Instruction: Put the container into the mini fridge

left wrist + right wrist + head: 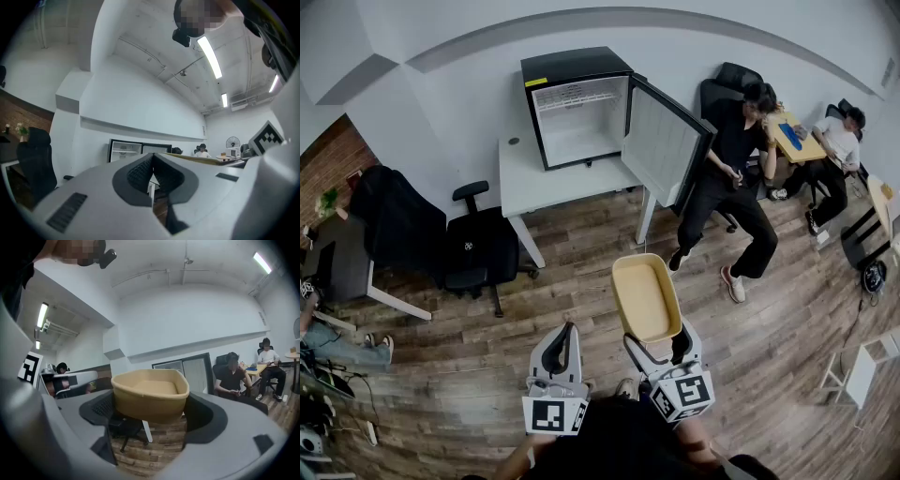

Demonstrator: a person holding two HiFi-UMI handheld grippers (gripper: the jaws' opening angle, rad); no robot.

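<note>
Our right tongs [656,337] hold the tan container [645,298] by its near end. Its long axis points ahead to the open fridge [578,117] on the bench [523,178], still well apart. Our left tongs [566,339] are closed and empty.

A: What lies out past the right claw [659,345]?
B: A white bench [520,178] well ahead. Ahead and to the right, a person in black [731,178] sits in a chair. Farther right, another in white [842,141] sits by a yellow table [791,139].
A: And by the left claw [563,342]?
B: A black office chair [480,251] ahead-left, on the wood floor [581,281].
</note>
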